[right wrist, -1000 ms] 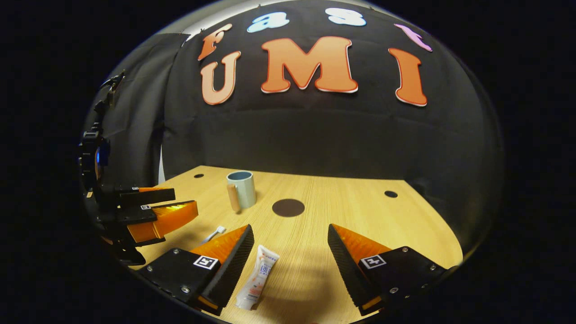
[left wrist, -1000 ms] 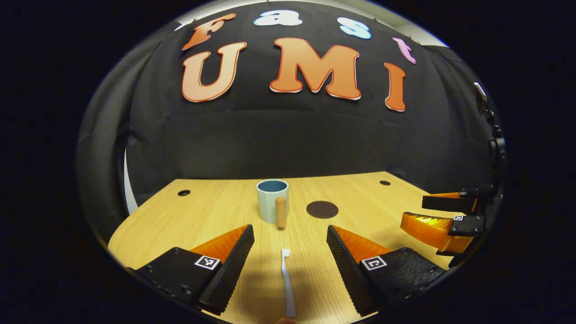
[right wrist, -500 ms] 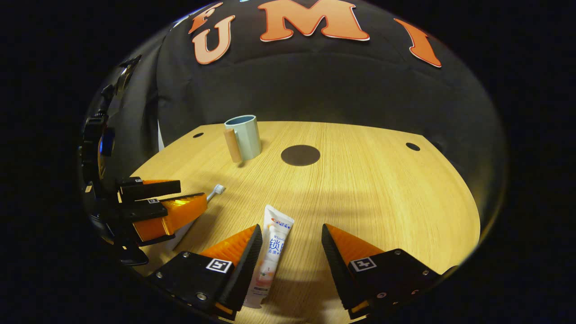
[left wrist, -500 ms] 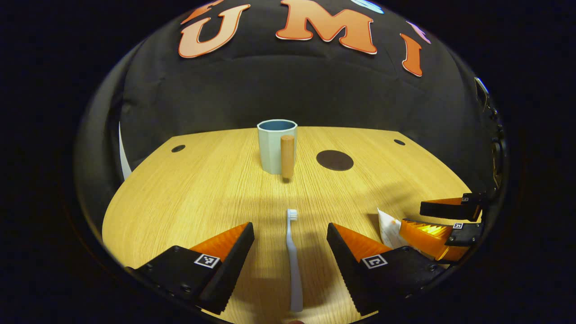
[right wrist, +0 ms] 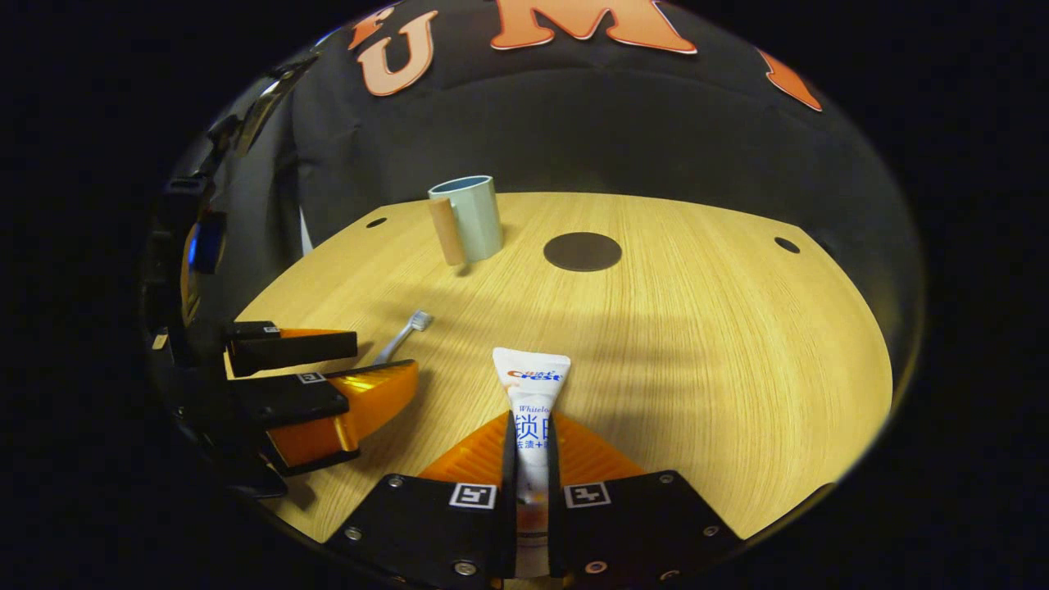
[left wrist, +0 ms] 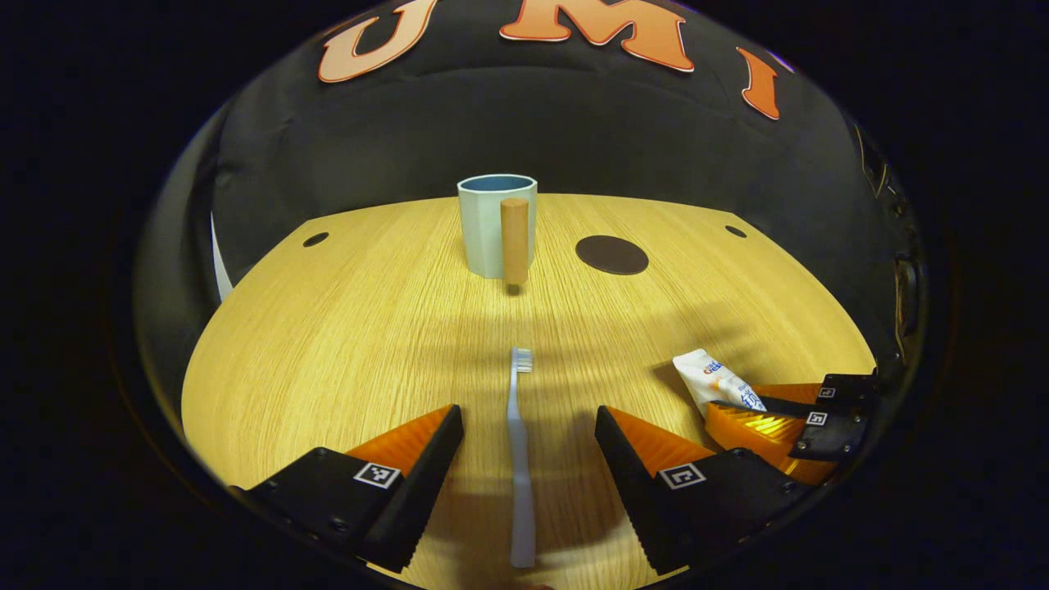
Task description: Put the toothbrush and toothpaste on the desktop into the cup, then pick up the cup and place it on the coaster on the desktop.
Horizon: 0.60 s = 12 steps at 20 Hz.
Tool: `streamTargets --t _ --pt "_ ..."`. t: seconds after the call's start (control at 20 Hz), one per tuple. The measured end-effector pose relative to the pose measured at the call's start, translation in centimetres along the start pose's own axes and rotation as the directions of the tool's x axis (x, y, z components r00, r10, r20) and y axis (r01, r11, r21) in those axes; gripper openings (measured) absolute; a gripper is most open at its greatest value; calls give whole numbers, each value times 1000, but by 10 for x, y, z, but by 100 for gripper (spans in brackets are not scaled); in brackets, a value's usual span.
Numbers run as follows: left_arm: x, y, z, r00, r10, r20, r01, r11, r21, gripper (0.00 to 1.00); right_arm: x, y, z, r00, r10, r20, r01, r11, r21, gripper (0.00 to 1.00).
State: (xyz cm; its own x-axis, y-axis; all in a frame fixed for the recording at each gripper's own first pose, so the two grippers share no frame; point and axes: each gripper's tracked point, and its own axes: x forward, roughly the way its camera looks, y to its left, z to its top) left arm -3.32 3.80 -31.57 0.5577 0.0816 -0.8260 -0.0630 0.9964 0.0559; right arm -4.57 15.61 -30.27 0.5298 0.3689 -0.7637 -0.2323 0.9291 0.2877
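This is a staged recording booth, not a lived-in room: black cloth (left wrist: pixel 533 131) hangs as the back wall right behind a bare light-wood desktop (left wrist: pixel 344 328) with round cable holes (left wrist: pixel 315 239). A dark camera rig (right wrist: pixel 197 246) stands at the desk's edge.

left gripper (left wrist: pixel 524 447) hangs wide apart astride the toothbrush (left wrist: pixel 519 459) (lying flat on the desktop (left wrist: pixel 344 328)); cup (left wrist: pixel 492 225) stands beyond.
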Motion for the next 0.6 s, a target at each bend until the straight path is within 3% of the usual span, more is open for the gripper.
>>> streamTargets --t 0.2,0.25,0.4,0.5,0.55,0.6 --pt "1 0 2 999 36 -27 -36 999 4 96 -4 -15 16 997 -39 61 39 999 -14 14" --pt "2 -2 0 999 39 -37 -39 999 2 83 -10 -18 21 997 -37 72 38 999 -3 14" --pt "8 -5 -12 998 39 -49 -39 999 -4 58 -16 -32 33 993 -55 102 53 998 15 14" --pt "5 -9 0 998 46 -46 -47 999 -24 32 -17 -40 41 991 -63 122 60 998 26 14" --pt "4 -8 0 998 49 -48 -50 998 -29 12 -20 -43 46 989 -61 135 57 998 33 14" --pt "5 -8 -1 998 48 -45 -50 998 -29 10 -23 -45 51 987 -59 150 55 998 34 14"
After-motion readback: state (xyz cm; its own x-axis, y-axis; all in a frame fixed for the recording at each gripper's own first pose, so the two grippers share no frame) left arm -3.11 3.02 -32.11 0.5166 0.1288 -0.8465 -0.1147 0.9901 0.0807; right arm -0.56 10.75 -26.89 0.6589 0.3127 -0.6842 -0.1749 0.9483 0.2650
